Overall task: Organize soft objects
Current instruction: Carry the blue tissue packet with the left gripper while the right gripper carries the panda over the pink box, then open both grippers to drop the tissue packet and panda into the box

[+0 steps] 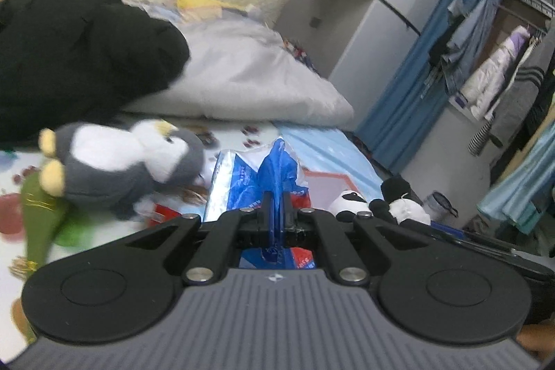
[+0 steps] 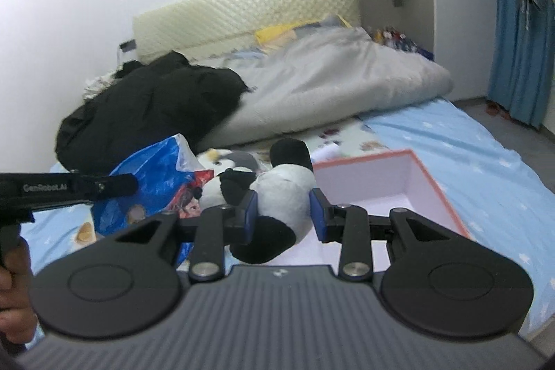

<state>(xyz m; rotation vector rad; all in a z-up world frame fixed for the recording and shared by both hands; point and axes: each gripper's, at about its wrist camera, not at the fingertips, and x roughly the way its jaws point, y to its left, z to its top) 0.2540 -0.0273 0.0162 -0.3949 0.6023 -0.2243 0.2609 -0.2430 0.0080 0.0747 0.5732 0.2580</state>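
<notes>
My left gripper (image 1: 276, 214) is shut on a blue and white plastic bag (image 1: 256, 172), pinching its crumpled top; the bag also shows in the right wrist view (image 2: 156, 182). A grey and white penguin plush (image 1: 125, 162) lies to its left on the bed. My right gripper (image 2: 284, 214) has its jaws around the white body of a panda plush (image 2: 282, 193), pads touching its sides. The panda shows in the left wrist view (image 1: 350, 203). A pink open box (image 2: 388, 193) sits right of the panda.
A black jacket (image 2: 149, 113) and a folded grey duvet (image 2: 333, 82) lie at the head of the bed. A green plush (image 1: 41, 224) lies at the left. Clothes hang on a rack (image 1: 503, 58) beyond the bed's right edge.
</notes>
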